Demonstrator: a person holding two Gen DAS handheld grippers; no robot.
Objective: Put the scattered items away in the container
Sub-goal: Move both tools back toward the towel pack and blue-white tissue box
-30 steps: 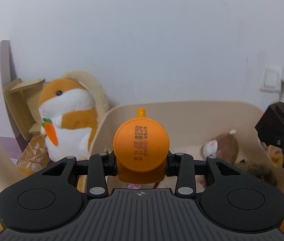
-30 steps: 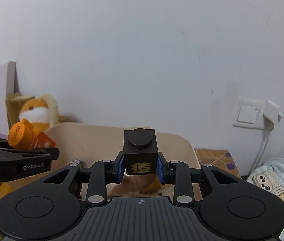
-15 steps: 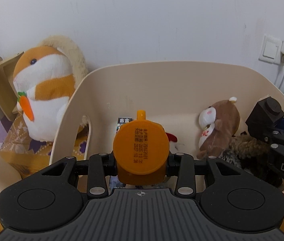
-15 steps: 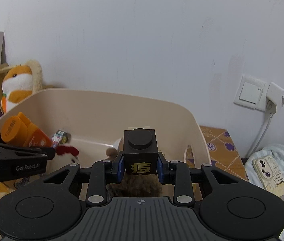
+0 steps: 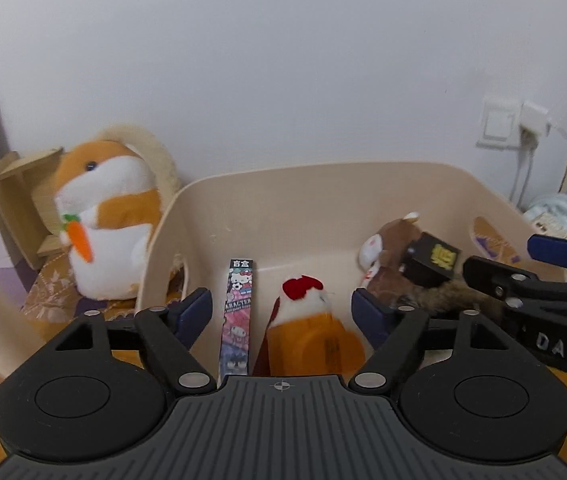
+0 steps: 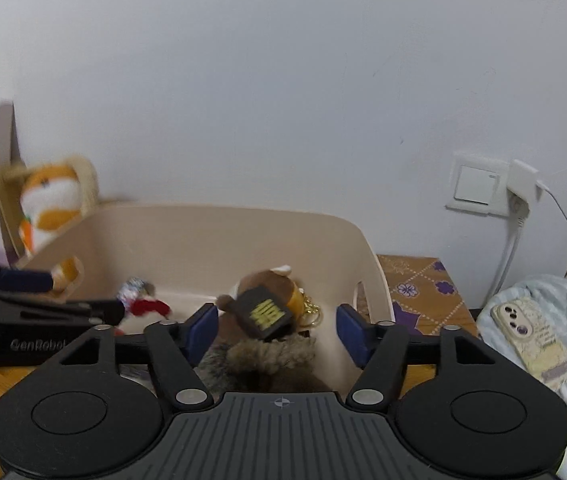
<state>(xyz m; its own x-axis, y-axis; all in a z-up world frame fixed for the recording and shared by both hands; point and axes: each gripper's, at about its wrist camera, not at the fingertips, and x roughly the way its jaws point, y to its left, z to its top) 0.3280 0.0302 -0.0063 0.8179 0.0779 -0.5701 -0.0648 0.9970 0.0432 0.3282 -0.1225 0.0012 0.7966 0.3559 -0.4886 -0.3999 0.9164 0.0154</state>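
Both grippers' jaws have just been opening over the beige bin (image 5: 323,184). The left gripper (image 5: 283,314) is standing wide, with the orange pouch (image 5: 315,344) dropping inside, its long axis pointing away. The right gripper (image 6: 277,328) is wide too, with the black block (image 6: 263,312) falling tilted onto the plush. An orange hamster toy (image 5: 107,208) is sitting outside, possibly left.

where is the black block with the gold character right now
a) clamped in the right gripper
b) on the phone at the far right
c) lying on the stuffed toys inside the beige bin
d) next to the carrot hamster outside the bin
c: the black block lies tilted on the brown plush toy inside the beige bin, ahead of the right gripper, whose jaws have just been opening and stand apart with nothing pressed between them.
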